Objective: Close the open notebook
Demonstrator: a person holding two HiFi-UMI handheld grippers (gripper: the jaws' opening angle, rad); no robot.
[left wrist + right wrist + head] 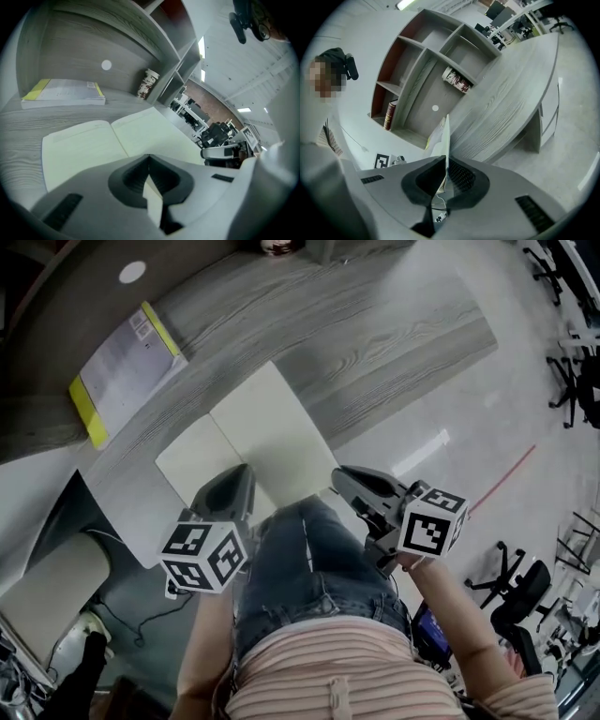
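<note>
The open notebook (253,427) lies with cream pages up on the grey wood desk (394,334). My left gripper (232,486) is at its near edge by the spine. In the left gripper view the jaws (149,159) are closed with a cream strip of the notebook (93,145) pinched between them. My right gripper (345,482) is at the near right corner. In the right gripper view the right gripper (444,161) is shut on the notebook's right leaf (444,136), which stands edge-on and raised off the desk.
A book with a yellow spine (127,367) lies at the desk's back left. A patterned cup (149,83) stands by the shelf unit (422,61). My legs in jeans (309,568) are close to the desk's front edge. Office chairs (516,587) stand on the floor to the right.
</note>
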